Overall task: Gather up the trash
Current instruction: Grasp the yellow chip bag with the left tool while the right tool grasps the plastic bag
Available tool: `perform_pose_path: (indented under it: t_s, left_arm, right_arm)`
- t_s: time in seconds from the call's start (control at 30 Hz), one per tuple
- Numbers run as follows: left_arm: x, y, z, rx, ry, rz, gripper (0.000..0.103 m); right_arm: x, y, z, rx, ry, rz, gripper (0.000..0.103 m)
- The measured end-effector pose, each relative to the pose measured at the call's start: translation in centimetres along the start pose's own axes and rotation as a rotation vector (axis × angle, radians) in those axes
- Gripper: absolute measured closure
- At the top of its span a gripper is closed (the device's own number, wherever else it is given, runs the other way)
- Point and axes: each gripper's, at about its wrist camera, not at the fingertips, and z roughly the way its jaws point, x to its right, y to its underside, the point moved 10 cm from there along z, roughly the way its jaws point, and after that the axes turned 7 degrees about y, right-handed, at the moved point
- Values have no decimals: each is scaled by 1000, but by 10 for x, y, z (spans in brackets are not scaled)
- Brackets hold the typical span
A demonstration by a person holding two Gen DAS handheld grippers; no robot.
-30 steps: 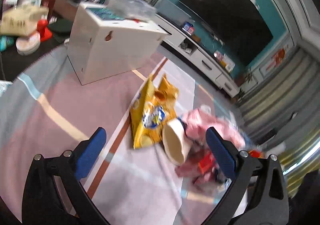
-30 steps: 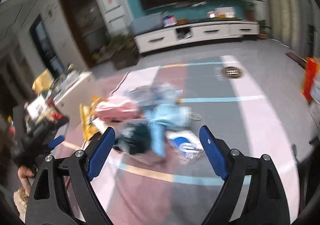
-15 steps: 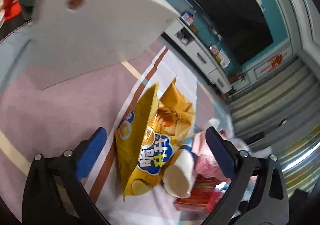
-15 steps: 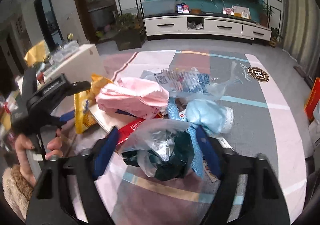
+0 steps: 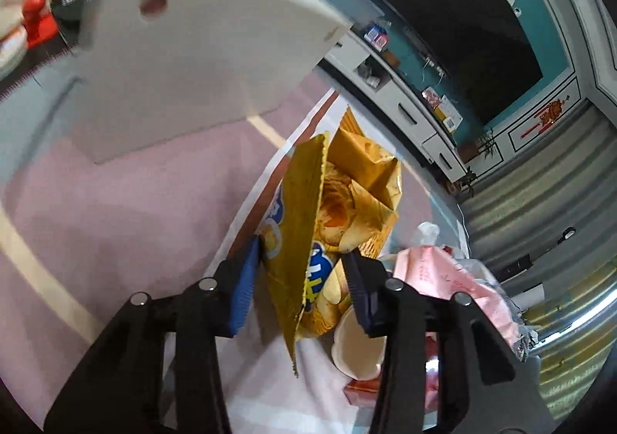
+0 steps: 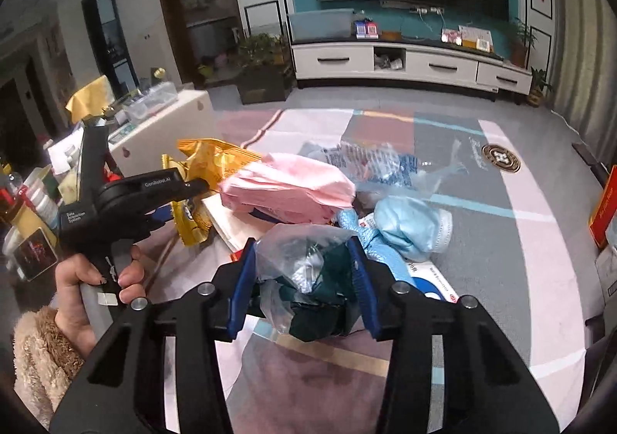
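Nothing is collected yet: the pile of trash lies on the rug just ahead of both my tilted-down grippers. My left gripper (image 5: pixel 300 280) is closing around the yellow chip bag (image 5: pixel 308 237), my right gripper (image 6: pixel 304 276) around a clear plastic bag (image 6: pixel 304 256) (dark stuff inside).

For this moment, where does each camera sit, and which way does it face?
Left wrist: on the left gripper, looking down along its blue fingers, closing round the yellow chip bag on the rug; no hand shows.
Right wrist: on the right gripper, facing the TV wall over the trash pile, fingers closing round a clear plastic bag; the person's left hand and fuzzy sleeve show.
Shared: chip bag, pink packet, white cabinet, TV unit.
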Motion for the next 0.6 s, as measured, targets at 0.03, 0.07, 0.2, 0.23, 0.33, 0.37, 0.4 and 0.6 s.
perform_pose_path:
  t_s: [0.03,0.07,0.2,0.23,0.33,0.37,0.4,0.6]
  left_arm:
    - [5,-1,-10,20,2,8,60]
    - [9,-1,-18,34,4,14,61]
    - [18,7,-58,89,-12,17,61]
    - [19,10,-65,91,-20,15,61]
    - [29,21,-95,121,20,7,61]
    - [30,28,-106,131,26,3,61]
    - [32,33,-109,135,25,3,61]
    - [42,83,-129,114,32,39,60]
  right_arm:
    - [1,0,-5,11,2,2,56]
    - [4,0,-12,22,-2,8,56]
    - [16,3,-31,40,0,39,56]
    - [19,3,-36,45,2,45,56]
    - [28,2,-53,68,-6,72,56]
    - [32,2,-61,78,-9,86,56]
    - [36,4,-66,84,-9,99,56]
    - [54,23,-79,83,-8,162,56]
